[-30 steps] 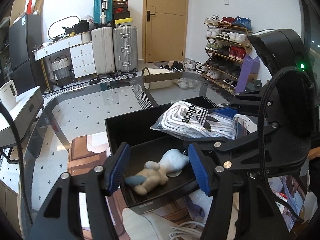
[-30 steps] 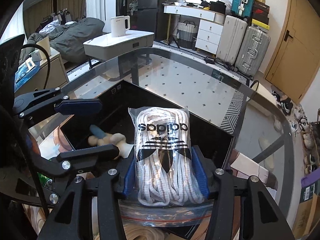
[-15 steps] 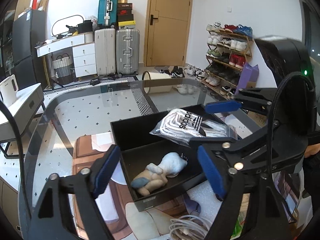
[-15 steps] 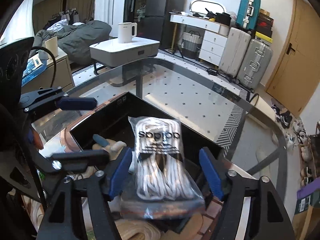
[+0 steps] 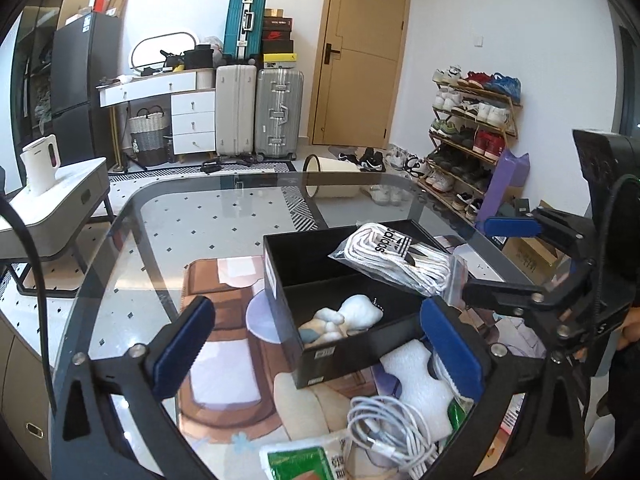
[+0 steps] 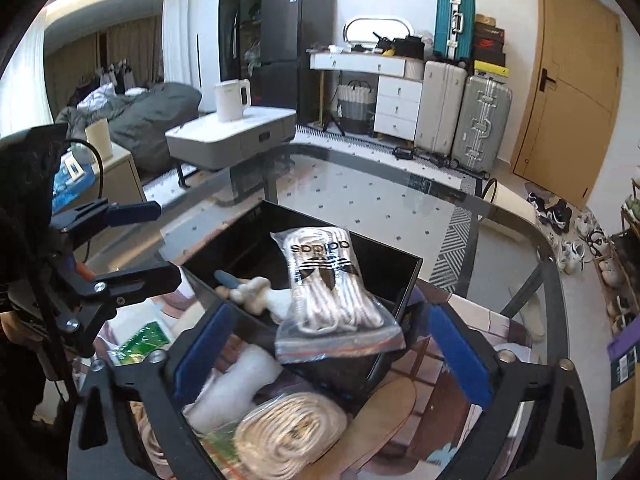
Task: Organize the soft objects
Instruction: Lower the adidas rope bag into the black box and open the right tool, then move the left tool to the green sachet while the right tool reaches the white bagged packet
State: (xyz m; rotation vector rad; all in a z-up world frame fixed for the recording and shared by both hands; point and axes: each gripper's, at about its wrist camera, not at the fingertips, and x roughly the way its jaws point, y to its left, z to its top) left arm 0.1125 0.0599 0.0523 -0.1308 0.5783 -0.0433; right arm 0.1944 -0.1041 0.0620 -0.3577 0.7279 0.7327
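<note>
Glass table (image 5: 168,240) with black box (image 5: 352,354), coiled white cable (image 5: 384,432); foam piece (image 5: 416,384)

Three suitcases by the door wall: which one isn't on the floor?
The teal suitcase. It stands upright on top of the white suitcase, while the white one and the silver suitcase beside it both stand on the floor.

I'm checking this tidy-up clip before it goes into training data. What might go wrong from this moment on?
The adidas bag lies tilted, its sealed end overhanging the black box rim; it may slide out. Both the right gripper and left gripper are open and hold nothing, so neither can catch it. The plush toy sits partly under the bag, and pushing the bag down could squash it.
</note>
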